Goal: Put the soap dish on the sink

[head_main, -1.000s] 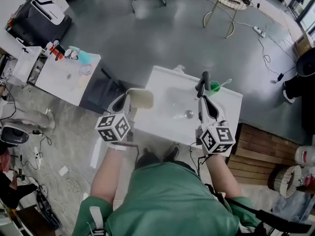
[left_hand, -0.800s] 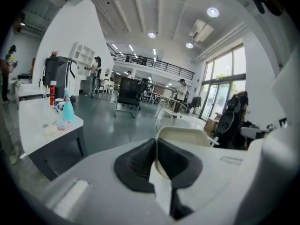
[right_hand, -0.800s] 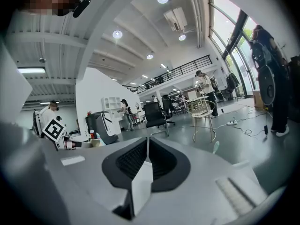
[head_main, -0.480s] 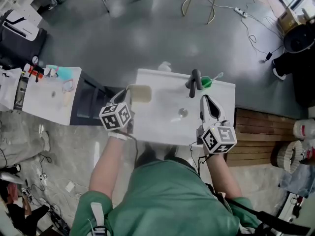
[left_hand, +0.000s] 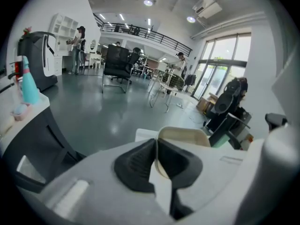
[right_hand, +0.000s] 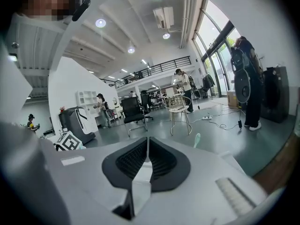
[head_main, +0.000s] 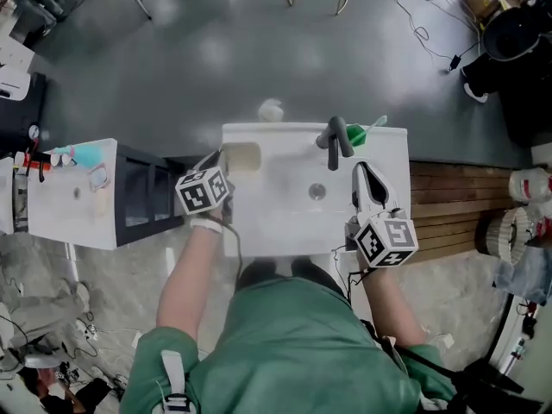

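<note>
The left tool [head_main: 221, 157] holds the soap dish [head_main: 242, 156] (cream-coloured) at the sink [head_main: 285, 222] corner.

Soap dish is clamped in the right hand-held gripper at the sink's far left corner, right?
No. The left hand-held gripper clamps the soap dish at the sink's far left corner, as the left gripper view shows; the right hand-held gripper is shut, empty.

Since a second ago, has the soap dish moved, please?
Yes: the soap dish shifted inward from the left edge of the sink, toward the faucet.
</note>
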Available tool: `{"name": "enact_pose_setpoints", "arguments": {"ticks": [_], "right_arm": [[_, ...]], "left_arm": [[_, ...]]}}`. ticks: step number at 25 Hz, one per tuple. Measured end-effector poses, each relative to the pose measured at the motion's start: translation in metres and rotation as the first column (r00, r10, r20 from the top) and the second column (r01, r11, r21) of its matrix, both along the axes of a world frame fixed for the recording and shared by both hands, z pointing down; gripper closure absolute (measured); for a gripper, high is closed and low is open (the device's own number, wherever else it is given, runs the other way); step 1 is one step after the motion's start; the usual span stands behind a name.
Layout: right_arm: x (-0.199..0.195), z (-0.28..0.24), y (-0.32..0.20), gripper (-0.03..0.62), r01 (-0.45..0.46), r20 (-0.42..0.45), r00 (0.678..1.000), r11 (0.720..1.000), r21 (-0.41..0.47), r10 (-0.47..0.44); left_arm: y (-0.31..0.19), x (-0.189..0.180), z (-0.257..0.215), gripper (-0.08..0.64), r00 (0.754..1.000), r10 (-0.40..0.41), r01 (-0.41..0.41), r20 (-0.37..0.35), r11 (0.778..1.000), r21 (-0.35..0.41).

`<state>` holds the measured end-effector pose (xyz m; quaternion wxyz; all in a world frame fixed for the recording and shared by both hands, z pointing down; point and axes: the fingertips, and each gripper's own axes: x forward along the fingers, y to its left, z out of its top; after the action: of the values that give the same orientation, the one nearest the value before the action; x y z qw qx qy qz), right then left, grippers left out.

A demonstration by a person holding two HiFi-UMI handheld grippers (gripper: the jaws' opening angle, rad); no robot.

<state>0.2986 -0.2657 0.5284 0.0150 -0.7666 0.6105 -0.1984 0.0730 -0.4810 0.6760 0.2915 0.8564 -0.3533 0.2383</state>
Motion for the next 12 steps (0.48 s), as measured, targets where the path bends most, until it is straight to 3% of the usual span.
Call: {"name": "enact_pose_setpoints", "arguments": {"ticks": [12], "right_arm": [[0.009, 0.019, -0.014, 0.578, -0.031, -0.02, 0.999, 0.998, -0.054, 0.03]], "left_arm": [[-0.038, 0.03, 0.074, 0.54, 0.991, 0.012, 0.003, 0.134, 0.994, -0.11]]}}
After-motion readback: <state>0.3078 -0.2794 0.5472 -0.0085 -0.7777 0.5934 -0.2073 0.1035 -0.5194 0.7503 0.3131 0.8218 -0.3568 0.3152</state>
